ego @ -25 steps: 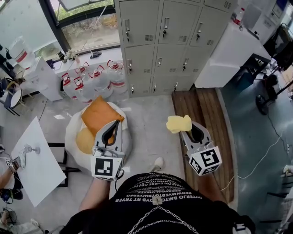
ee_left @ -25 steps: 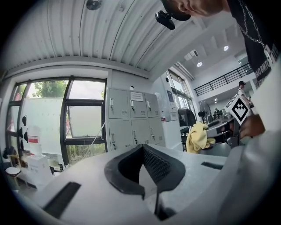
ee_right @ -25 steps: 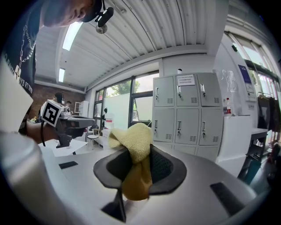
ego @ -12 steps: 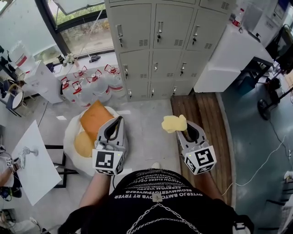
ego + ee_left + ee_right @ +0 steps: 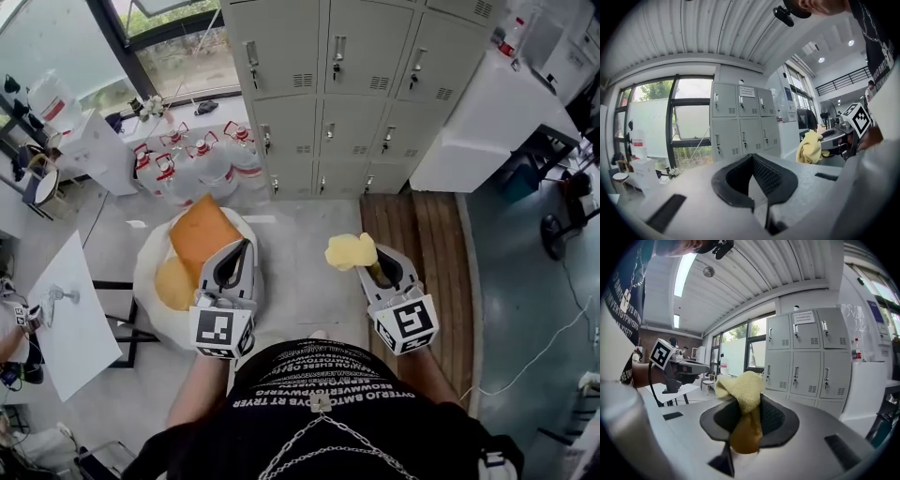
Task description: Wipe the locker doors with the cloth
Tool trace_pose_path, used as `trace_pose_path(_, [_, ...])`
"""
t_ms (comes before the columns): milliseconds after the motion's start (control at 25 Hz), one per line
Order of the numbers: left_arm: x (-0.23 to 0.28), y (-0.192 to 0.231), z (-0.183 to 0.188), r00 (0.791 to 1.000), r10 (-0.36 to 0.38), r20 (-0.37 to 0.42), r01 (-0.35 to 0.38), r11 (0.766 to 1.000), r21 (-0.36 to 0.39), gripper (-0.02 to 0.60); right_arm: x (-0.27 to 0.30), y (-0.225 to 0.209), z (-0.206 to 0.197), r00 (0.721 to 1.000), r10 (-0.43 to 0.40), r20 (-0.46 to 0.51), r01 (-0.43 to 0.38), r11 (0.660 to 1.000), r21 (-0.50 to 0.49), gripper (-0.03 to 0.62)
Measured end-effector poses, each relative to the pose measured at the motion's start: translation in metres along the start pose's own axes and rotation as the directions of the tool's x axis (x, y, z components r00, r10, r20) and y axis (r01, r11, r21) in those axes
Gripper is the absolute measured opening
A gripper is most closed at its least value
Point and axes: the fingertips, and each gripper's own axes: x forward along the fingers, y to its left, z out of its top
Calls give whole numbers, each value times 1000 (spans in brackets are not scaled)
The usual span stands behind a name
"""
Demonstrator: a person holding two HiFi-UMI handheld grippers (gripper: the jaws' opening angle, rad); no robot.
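Head view, steeply downward. The right gripper (image 5: 368, 264) has its jaws clamped on a bunched yellow cloth (image 5: 350, 251). The left gripper (image 5: 245, 246) has its jaws together with nothing between them. Both are held level with each other above the floor, well apart from the grey lockers (image 5: 328, 84).

Open room: bare grey floor lies between the two grippers and the locker base. A wooden floor strip (image 5: 422, 234) runs up to that base on the right. The bank's left edge is flanked by a cluster of water jugs (image 5: 202, 159), and its right side by a white cabinet (image 5: 487, 112). An orange cushion (image 5: 202, 234) on a rounded white seat (image 5: 150, 272) lies under the left gripper.

Hidden or cut off: the frame's upper edge cuts the top locker row. The person's torso (image 5: 319, 412) covers the near floor, and the cloth covers the right jaw tips.

Right gripper view: the cloth (image 5: 743, 390) rises from between the pads of the right gripper (image 5: 750, 404) and blocks the lower left locker doors (image 5: 811, 357).

Left gripper view: the closed left gripper (image 5: 752, 159) faces the lockers (image 5: 740, 122), whose door labels are too small to read.
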Motion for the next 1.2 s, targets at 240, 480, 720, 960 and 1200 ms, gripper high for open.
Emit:
trace_pose_path(240, [-1,5,-14,998,17,-55,-18,1000,-7,3,17,8,-8,997,73,-18,-72,997,40,97])
trace_pose_path(480, [14,7,-36,994,-9,-107,8,1000,-16,3,27,4,-22,997,76,-34,-74,995,66,97])
trace_pose_path(720, [49,0,-41,991,-90,-96,91,996,1,3,37,-11,-42,997,2,-72,4,997,77,97])
trace_pose_path(960, [70,23,-55,985,-113,-129,111,994,-20,3,74,-5,-40,996,27,-89,-20,996,82,97])
trace_pose_path(1200, [110,51,-60,979,-144,-147,140,989,-38,3,123,-15,-29,995,31,-99,-23,996,88,97])
